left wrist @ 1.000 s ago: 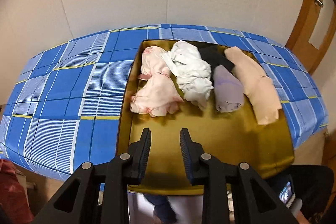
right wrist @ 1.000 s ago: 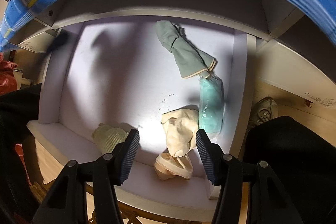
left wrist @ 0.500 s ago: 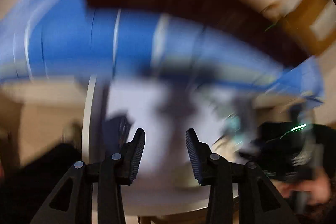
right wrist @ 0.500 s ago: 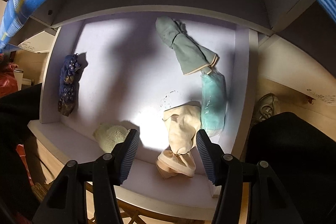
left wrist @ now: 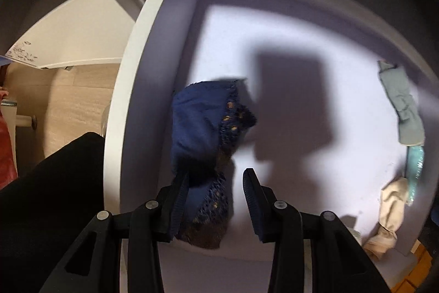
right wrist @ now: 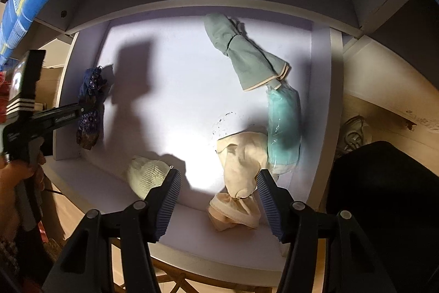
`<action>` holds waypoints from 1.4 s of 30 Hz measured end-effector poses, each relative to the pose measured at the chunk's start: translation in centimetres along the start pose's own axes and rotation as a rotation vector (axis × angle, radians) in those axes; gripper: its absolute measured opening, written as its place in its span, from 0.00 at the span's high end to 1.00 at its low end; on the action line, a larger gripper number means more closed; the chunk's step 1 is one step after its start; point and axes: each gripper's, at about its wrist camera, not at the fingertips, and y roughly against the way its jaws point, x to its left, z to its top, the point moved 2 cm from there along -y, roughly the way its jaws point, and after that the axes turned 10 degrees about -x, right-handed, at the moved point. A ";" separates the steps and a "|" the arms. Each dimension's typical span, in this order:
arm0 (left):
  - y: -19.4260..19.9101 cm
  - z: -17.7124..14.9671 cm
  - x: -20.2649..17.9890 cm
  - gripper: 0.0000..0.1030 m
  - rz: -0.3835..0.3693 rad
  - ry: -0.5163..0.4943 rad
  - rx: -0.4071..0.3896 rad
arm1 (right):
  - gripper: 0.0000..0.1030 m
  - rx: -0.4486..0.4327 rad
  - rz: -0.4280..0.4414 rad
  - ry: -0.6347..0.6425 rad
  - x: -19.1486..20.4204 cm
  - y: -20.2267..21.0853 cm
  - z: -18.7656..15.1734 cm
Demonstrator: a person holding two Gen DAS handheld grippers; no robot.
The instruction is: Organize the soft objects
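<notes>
Left wrist view: left gripper (left wrist: 214, 181) spread, nothing pinched. Navy lace garment (left wrist: 204, 128) lies in the white drawer (left wrist: 118, 106) against its left wall, long axis running away from the jaws; its near end sits just inside the left finger, apart from the right one.

Right wrist view: right gripper (right wrist: 219, 183) spread, empty, over the drawer's near edge. Cream bundle (right wrist: 241, 169) just inside its right finger, far across from the navy garment (right wrist: 90, 106). Left hand is nearer the navy piece.

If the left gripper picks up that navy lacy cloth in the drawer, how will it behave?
The navy cloth lies crumpled and bunched, so it will probably sag and unfold when lifted. It looks thin, so likely light. Its lace edge might snag on the left gripper pads.
</notes>
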 end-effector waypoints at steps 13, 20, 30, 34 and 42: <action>-0.9 -0.2 0.1 0.60 -0.051 0.013 -0.045 | 0.33 0.079 0.046 0.087 2.3 -2.8 -1.0; 0.2 -1.1 -0.9 0.67 -0.128 0.009 -0.048 | 0.31 0.205 0.113 0.129 6.0 -7.8 -2.1; -1.0 -1.9 -1.4 0.59 -0.142 0.042 0.023 | 0.28 0.315 0.163 0.095 8.2 -12.5 -3.3; -1.5 -2.4 -2.1 0.60 -0.154 0.010 0.040 | 0.41 0.320 0.184 0.087 8.2 -12.6 -3.2; 1.2 -2.1 -2.4 0.67 -0.193 0.001 0.009 | 0.42 0.236 0.084 0.023 5.2 -11.4 -1.4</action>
